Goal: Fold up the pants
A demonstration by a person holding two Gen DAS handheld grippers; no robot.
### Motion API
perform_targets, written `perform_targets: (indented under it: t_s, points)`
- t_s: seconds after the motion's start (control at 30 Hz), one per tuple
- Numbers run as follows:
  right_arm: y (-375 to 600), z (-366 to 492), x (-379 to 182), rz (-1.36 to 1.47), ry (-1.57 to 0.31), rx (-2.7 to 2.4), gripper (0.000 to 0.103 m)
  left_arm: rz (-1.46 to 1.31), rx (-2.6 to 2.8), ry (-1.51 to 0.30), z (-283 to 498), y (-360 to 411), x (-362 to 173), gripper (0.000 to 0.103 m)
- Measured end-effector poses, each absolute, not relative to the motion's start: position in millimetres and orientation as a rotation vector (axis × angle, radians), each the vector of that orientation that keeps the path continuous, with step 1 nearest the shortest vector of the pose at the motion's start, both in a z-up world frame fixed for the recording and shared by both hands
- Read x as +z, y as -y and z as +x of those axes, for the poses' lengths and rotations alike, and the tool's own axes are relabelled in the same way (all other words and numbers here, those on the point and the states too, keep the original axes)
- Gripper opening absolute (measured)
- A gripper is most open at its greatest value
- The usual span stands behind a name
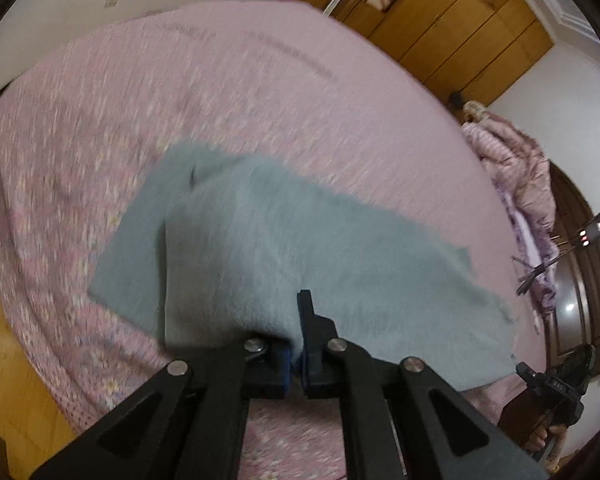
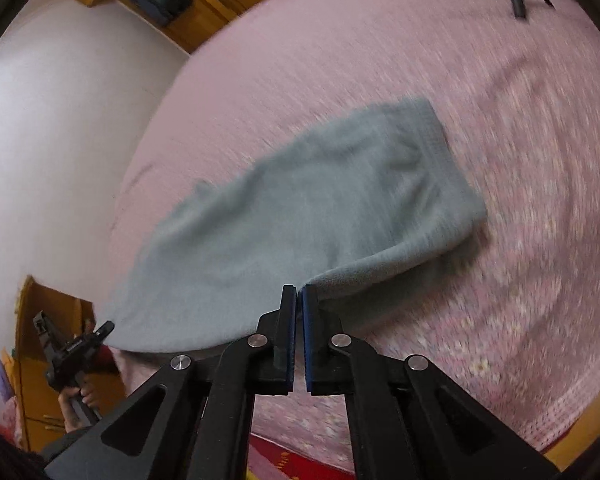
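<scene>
My 2 grippers, left and right, each pinch an edge of the pants, lifted mid-frame over the bed; uneven pulling could skew the fold or slip cloth free.

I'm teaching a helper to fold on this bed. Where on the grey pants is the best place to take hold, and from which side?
Grip the near edge of the grey pants at its two corners, coming in low from the bedside. That edge is a free hem that lifts off the pink bedspread, while the far end lies doubled flat. Both the left gripper and right gripper pinch it that way.
</scene>
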State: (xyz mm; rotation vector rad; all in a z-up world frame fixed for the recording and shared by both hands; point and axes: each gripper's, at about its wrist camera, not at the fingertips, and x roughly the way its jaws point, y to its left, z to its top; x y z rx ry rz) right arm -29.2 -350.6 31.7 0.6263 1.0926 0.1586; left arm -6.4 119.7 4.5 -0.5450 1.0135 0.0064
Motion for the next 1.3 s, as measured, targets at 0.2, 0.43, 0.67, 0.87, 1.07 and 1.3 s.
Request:
perform_targets:
  t_s: [0.2, 0.43, 0.67, 0.87, 1.07, 1.3]
  points:
    - [341, -15, -6, 0.498, -1.201, 0.052, 0.004, -0.49, 0.056, -1.073, -11, -116, -13, 0.012]
    - [324, -7, 3, 0.369, -1.241, 0.048, 0.006, -0.539, 0.108, -0.983, -28, -144, -6, 0.032]
    - [277, -3, 61, 0.14, -1.191, 0.137, 0.023, -0.618, 0.126, -0.946, -32, -169, -15, 0.035]
    - [185, 32, 77, -0.03, -1.163, 0.393, 0.025, -0.671, 0.14, -0.92, -47, -189, -24, 0.035]
    - [43, 81, 79, -0.217, -1.127, 0.712, 0.025, -0.675, 0.16, -0.898, -63, -206, -24, 0.035]
    - [-86, 119, 80, -0.375, -1.116, 0.982, 0.025, -0.669, 0.168, -0.885, -78, -227, -25, 0.034]
